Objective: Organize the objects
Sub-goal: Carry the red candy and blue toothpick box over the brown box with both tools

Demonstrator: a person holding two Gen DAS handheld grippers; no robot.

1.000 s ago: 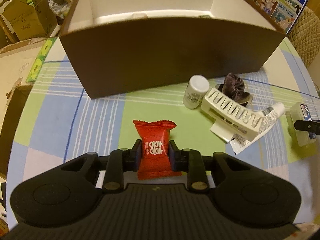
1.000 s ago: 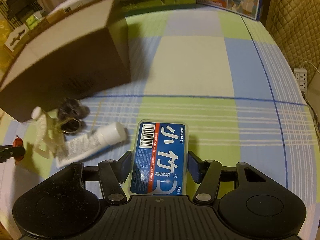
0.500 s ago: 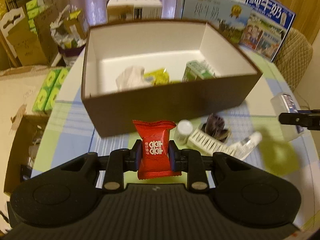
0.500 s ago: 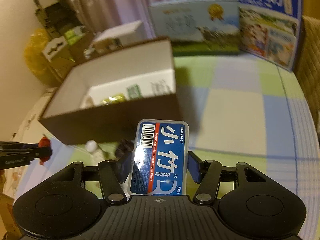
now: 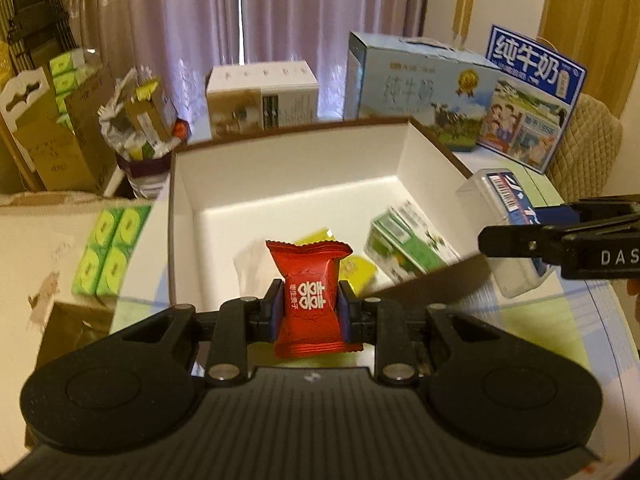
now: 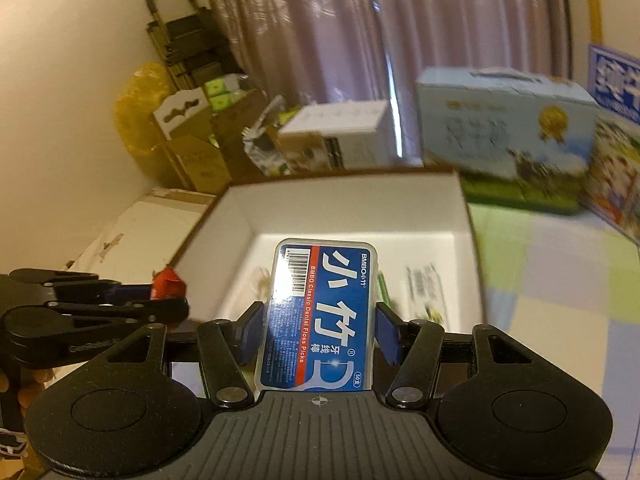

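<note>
Red candy packet (image 5: 310,300) is clamped upright in my left gripper (image 5: 308,312), floss-pick case (image 6: 320,316) gripped by its sides in my right gripper (image 6: 316,328); both hang at the brown box (image 5: 432,160) near rim, positioned for release inside.

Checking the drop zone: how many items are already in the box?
3 visible: white tissue at left, yellow packet in the middle, green carton at right. The red candy may hide more.

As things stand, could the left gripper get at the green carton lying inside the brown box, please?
Probably not yet. The left gripper is shut on the red candy packet, so it has no free grip. The box is open-topped and the green carton lies uncovered, so the path itself looks free.
</note>
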